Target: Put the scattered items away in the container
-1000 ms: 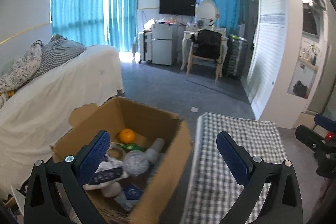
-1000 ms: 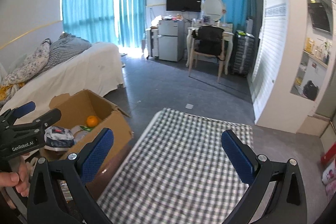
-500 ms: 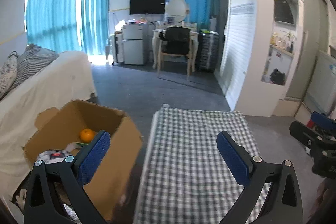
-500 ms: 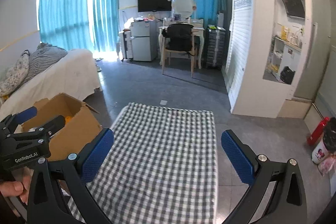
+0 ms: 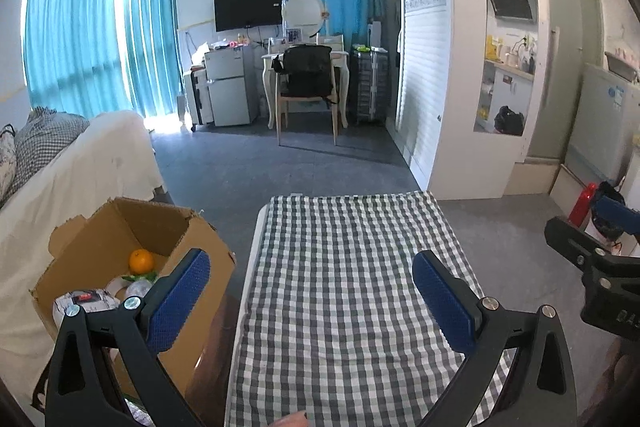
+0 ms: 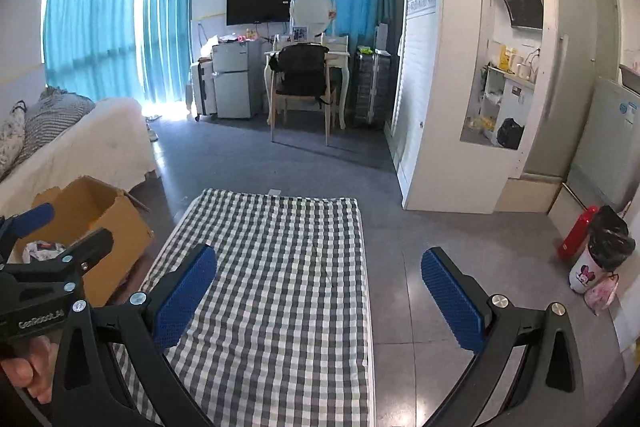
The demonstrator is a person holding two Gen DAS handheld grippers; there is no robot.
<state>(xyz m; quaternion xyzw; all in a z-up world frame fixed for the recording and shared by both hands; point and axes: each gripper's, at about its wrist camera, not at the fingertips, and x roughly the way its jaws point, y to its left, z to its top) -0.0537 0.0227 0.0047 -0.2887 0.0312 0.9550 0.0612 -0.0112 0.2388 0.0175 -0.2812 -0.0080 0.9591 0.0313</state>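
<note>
- Over the checked table [image 5: 344, 291]: left gripper [image 5: 312, 303], blue pads spread wide, nothing between them.
- Over the same table's near right side: right gripper [image 6: 320, 301], likewise spread wide and empty.
- Just left of the table, on the floor: box [image 5: 100, 227], cardboard, flaps up, top open; seen again at the left in the right wrist view [image 6: 104, 211].
- Inside the box, toward its far wall: orange [image 5: 141, 261], with something green just beside it.
- Nearer in the box: a white packet [image 5: 86, 301] with a red label, plus a clear round lid or bottle too hidden by the left finger to tell.
- On the table: only the checked cloth.
- Left of the box: bed [image 5: 80, 163] under a white sheet, touching or nearly touching the box; cannot tell which.
- Far beyond the table: chair [image 5: 308, 79] at a white desk, small fridge [image 5: 228, 87] to its left.
- Right of the table, well apart, on the floor: red bottle [image 6: 576, 233] and a bin [image 6: 600, 255] with a black bag.
- At the left edge of the right wrist view: a hand [image 6: 28, 371] holding the left gripper's handle.
</note>
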